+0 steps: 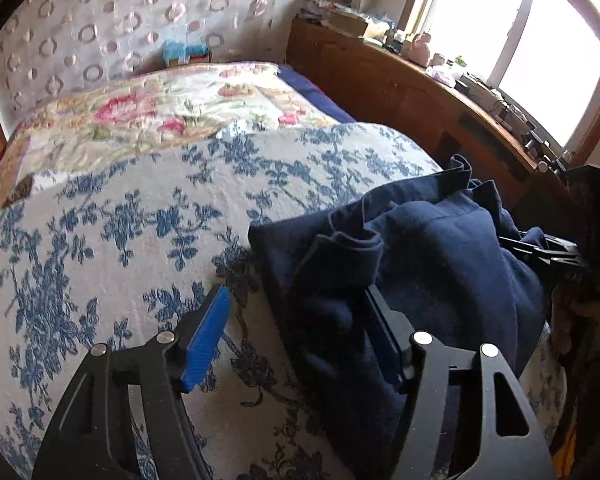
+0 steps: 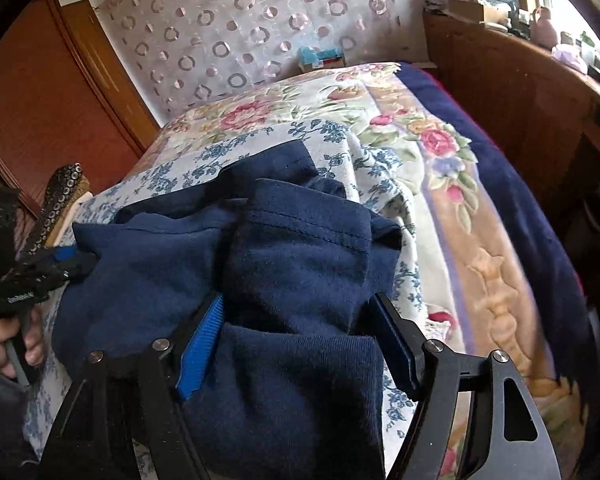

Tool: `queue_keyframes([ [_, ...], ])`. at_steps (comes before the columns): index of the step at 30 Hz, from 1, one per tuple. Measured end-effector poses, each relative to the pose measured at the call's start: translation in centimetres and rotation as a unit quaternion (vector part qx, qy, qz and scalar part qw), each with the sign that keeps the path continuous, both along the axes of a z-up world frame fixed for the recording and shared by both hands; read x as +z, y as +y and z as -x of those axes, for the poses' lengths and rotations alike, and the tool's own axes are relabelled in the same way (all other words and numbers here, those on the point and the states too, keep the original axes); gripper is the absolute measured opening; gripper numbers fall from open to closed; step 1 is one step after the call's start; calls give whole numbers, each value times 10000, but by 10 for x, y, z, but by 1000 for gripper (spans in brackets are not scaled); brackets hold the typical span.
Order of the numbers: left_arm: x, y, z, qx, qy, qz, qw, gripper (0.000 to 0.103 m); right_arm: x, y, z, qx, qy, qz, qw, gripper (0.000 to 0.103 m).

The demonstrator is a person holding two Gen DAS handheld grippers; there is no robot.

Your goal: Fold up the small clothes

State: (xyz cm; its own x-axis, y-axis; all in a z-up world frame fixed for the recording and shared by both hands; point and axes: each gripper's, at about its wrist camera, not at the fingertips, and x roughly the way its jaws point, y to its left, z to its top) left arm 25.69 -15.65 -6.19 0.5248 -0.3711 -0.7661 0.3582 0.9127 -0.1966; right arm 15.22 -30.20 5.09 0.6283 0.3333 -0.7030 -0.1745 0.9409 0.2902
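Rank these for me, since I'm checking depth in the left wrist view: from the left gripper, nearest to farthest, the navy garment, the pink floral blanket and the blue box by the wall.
1. Navy garment, right at the left gripper, on its right side.
2. Pink floral blanket, mid-bed, ahead left.
3. Blue box, far end against the patterned wall.

Navy garment lies bunched on floral bedspread.

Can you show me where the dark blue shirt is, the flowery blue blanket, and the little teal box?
Dark navy cotton garment [image 2: 300,248]: right wrist view, on its folded top layer.
Blue-and-white floral woven bedspread [image 1: 112,220]: left wrist view, on its bare middle.
Small teal box [image 1: 180,51]: left wrist view, on its front.
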Motion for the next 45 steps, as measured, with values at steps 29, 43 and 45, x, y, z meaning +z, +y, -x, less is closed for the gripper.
queue_keyframes([
  [29,88,4,60,-482,-1256,861,9872,13,26,45,63,424,-1324,769,9873,19],
  [43,130,89,87,194,-1949,635,9786,13,38,80,57,956,-1892,699,9748,19],
  [45,130,105,88,322,-1994,617,9774,13,40,93,47,1111,-1927,742,9721,19],
])
